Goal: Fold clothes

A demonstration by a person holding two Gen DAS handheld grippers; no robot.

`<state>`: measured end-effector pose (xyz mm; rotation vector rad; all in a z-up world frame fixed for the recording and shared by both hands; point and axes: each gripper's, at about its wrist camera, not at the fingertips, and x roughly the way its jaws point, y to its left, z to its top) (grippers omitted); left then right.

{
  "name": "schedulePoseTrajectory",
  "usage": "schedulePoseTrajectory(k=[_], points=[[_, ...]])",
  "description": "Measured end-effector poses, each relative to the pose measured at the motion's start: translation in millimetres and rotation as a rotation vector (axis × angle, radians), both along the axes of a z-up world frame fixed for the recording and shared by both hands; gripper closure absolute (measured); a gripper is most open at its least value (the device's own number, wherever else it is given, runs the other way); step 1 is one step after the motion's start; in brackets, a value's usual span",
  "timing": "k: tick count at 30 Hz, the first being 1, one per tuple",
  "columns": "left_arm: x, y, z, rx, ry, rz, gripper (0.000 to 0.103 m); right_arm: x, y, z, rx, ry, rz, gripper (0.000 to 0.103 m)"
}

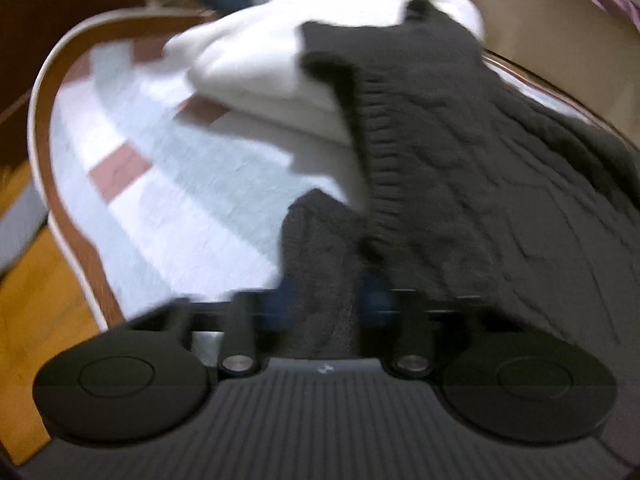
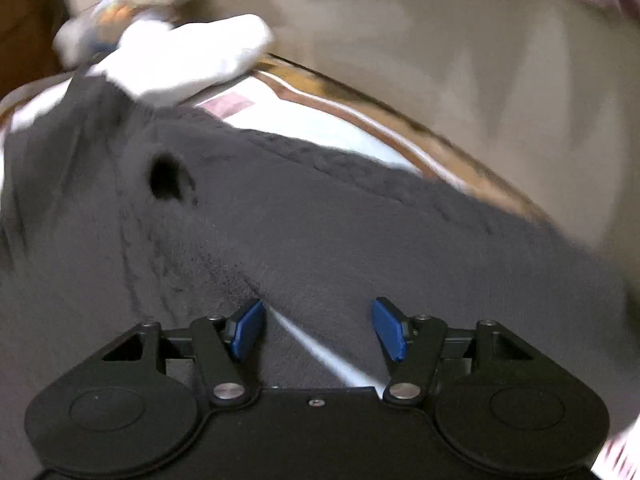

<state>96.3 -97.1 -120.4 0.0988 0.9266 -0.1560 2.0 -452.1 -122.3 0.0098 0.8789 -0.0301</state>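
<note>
Lying spread across the checked worktop (image 1: 168,184), the dark knit sweater (image 1: 460,184) is being pinched at a bunched fold by the left gripper (image 1: 320,304), jaws clenched on it. The right gripper (image 2: 318,328) is being held released above the knit. A one-sided pull is risking dragging the folded white garment (image 1: 280,80), since the sweater is overlapping it.

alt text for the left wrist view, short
The left gripper is shut on a bunched fold of a dark grey cable-knit sweater lying on a table with a pale checked cloth. A folded white garment sits behind it, partly under the sweater. The frame is motion-blurred.
</note>
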Motion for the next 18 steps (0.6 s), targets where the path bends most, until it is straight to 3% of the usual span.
schedulePoseTrajectory(k=[4,8,10,11,12,13,16,18], points=[[0.9,6.1,6.8,-0.02,0.01,0.054,0.093,9.1,-1.2,-3.6,0.001,-0.038,0.069,0.033],[-6.4,26.6,15.3,-0.012,-0.052,0.137,0.094,6.0,10.2,-2.8,-0.077,-0.062,0.191,0.035],[-9.7,29.4,16.0,-0.025,-0.046,0.148,0.094,10.6,8.3,-4.9,-0.08,-0.091,0.17,0.037],[-11.1,29.8,16.2,-0.026,-0.044,0.151,0.094,13.2,6.8,-5.8,-0.077,-0.106,0.156,0.041],[-11.2,25.5,15.5,-0.002,-0.046,0.136,0.094,17.3,5.9,-5.4,-0.092,-0.12,0.15,0.06],[-11.4,21.2,14.9,0.021,-0.048,0.122,0.094,22.0,5.1,-4.3,-0.114,-0.134,0.148,0.09],[-5.7,14.0,12.5,0.053,-0.042,0.105,0.093,35.8,-7.3,6.8,-0.145,-0.216,0.096,0.093],[-0.3,13.4,11.6,0.049,-0.03,0.119,0.093,44.8,-28.3,18.5,-0.071,-0.284,0.001,0.094]])
